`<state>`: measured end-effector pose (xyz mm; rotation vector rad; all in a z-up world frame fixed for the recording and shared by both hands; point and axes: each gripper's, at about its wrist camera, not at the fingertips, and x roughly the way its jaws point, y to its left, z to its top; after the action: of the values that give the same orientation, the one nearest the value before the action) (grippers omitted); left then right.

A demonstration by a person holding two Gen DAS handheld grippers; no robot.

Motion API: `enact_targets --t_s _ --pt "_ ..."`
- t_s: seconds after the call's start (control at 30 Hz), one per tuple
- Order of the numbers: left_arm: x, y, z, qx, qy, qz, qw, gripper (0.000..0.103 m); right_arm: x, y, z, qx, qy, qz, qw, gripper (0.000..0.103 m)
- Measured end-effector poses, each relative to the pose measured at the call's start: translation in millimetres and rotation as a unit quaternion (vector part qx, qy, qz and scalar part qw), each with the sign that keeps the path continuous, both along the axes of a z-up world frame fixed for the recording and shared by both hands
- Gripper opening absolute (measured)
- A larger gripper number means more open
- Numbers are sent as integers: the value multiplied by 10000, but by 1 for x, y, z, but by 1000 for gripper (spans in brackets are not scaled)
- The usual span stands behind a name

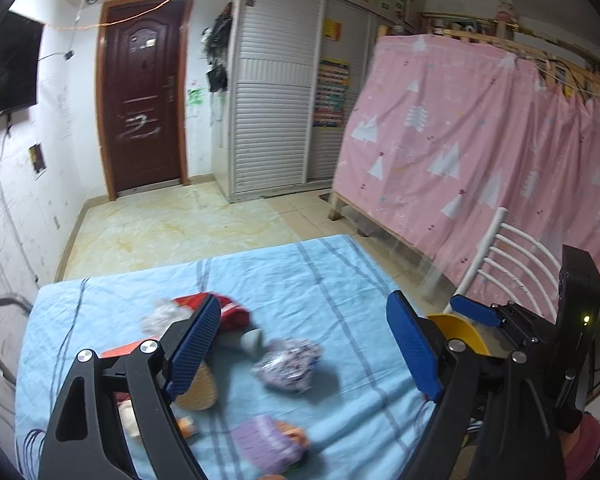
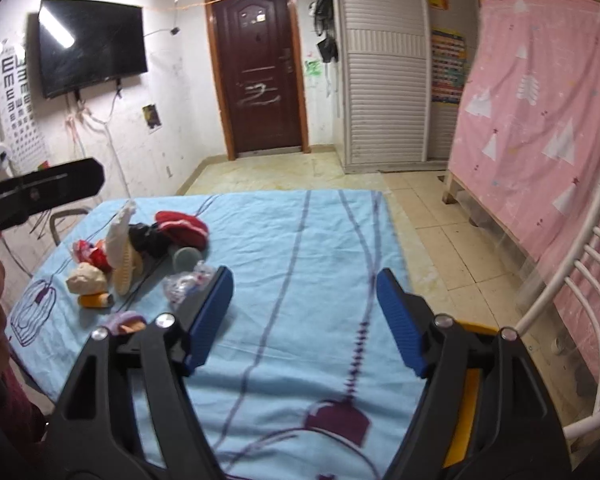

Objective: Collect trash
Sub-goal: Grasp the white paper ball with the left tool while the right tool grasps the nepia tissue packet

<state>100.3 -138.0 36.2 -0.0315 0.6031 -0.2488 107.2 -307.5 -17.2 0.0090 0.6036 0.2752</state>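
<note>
Several pieces of trash lie on the blue cloth table (image 1: 332,280). A crumpled clear wrapper (image 1: 288,364) lies between the fingers of my left gripper (image 1: 304,344), which is open and empty above it. A purple wrapper (image 1: 268,442), a red bag (image 1: 232,312) and a small orange bottle (image 1: 188,426) lie around. In the right wrist view the same pile (image 2: 140,256) sits at the table's left. My right gripper (image 2: 304,312) is open and empty over the bare cloth (image 2: 300,240). A yellow bin (image 1: 460,332) shows at the table's right edge, behind my left gripper's right finger.
A white metal chair (image 2: 580,280) stands right of the table. A pink curtained bed frame (image 1: 480,140) fills the right side. A door (image 2: 256,68), a white wardrobe (image 2: 384,64) and a wall TV (image 2: 88,44) stand beyond the tiled floor (image 1: 172,228).
</note>
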Motion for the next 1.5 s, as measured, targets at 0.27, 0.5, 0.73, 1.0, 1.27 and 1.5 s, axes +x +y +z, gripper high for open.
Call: enact_targets --t_s 0.27,0.5,0.73,1.0,1.27,1.5 --pt "-1 50 -17 6 232 582 9980 77 14 45 -7 -105 153 417 9990 72" --pt "-3 88 -32 -11 512 944 9942 77 24 74 -18 -173 327 752 9965 72" --pt "-3 120 -49 -224 915 1169 9887 77 33 92 -30 -233 513 1005 9933 78" --pt "-3 137 -81 -486 1453 1177 9812 77 42 103 -42 -320 679 1212 9898 79" --pt "7 120 -98 -413 1584 946 9820 77 48 111 -49 -417 906 1372 9855 80" --pt "13 116 -106 -341 1577 920 9826 69 58 121 -53 -557 1067 1414 9826 80"
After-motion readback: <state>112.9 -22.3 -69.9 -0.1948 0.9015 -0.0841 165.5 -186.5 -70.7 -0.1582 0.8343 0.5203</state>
